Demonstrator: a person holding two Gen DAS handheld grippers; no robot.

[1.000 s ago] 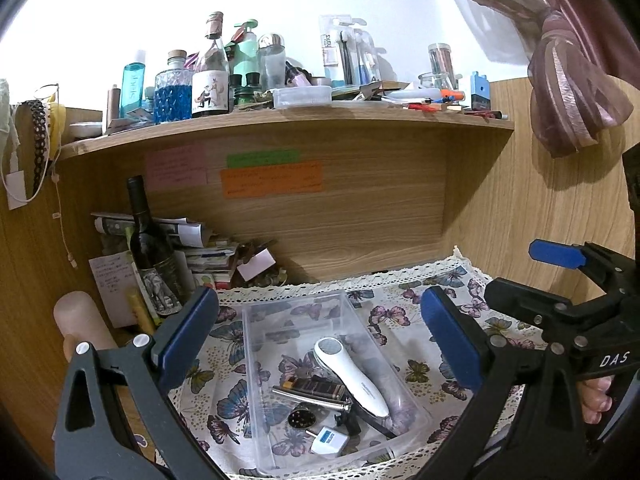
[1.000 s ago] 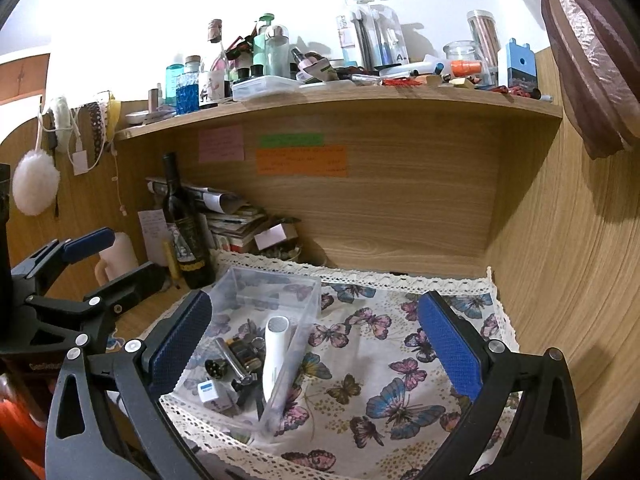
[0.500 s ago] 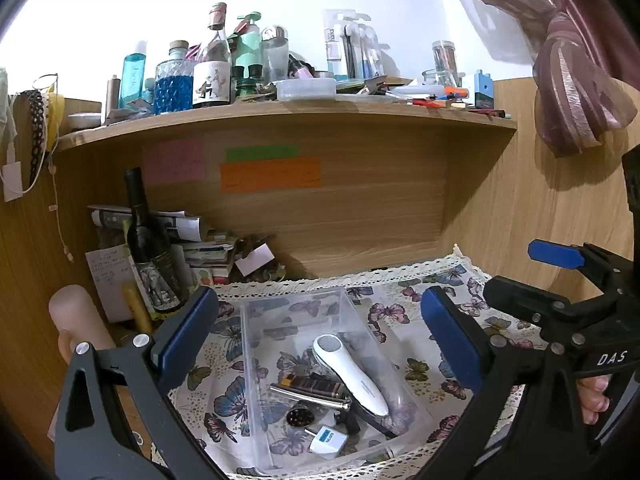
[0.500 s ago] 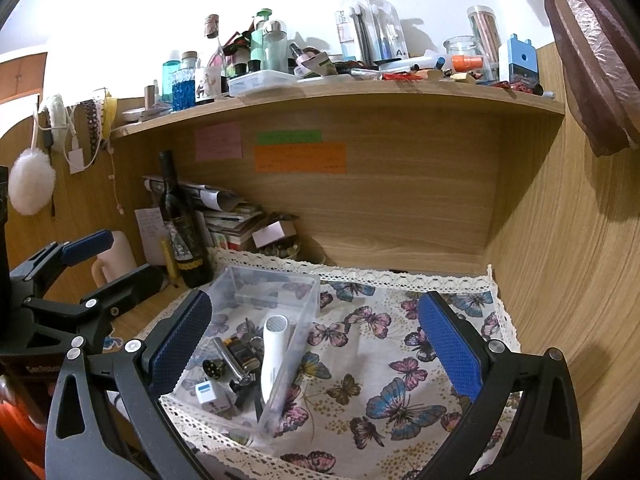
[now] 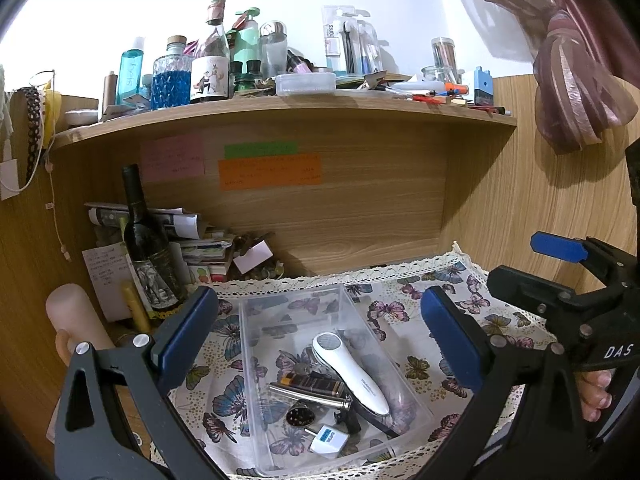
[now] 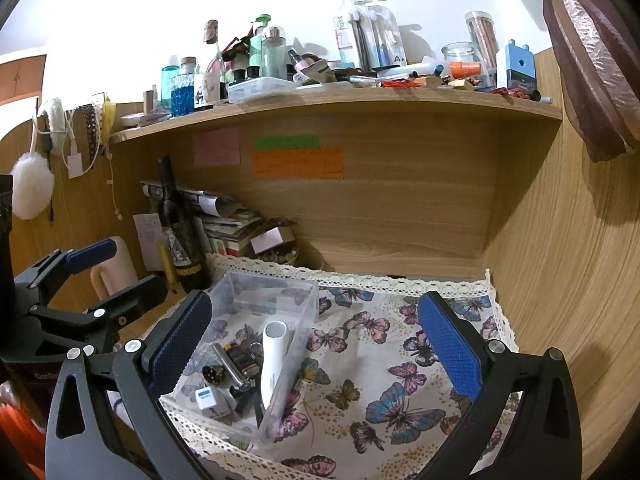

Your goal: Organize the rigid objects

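A clear plastic box (image 5: pixel 256 320) (image 6: pixel 308 300) sits on the butterfly cloth (image 6: pixel 384 352). In it lie a white handheld device (image 5: pixel 352 372) (image 6: pixel 274 356), a metal tube (image 5: pixel 308 394), a dark striped lighter (image 5: pixel 312 382), a round black piece (image 5: pixel 299 416) and a white plug adapter (image 5: pixel 326 438) (image 6: pixel 207 398). My left gripper (image 5: pixel 318 332) is open and empty, held above the box. My right gripper (image 6: pixel 314 340) is open and empty, above the box's right wall and the cloth.
A wine bottle (image 5: pixel 148 248) and stacked papers (image 5: pixel 200 240) stand at the back left. A cluttered wooden shelf (image 5: pixel 280 108) runs overhead. A wooden wall (image 6: pixel 560 280) closes the right side. A beige cylinder (image 5: pixel 72 320) stands far left.
Both grippers have drifted slightly; the view tilts a little upward. Nothing was grasped or released. Objects in the box have not moved.
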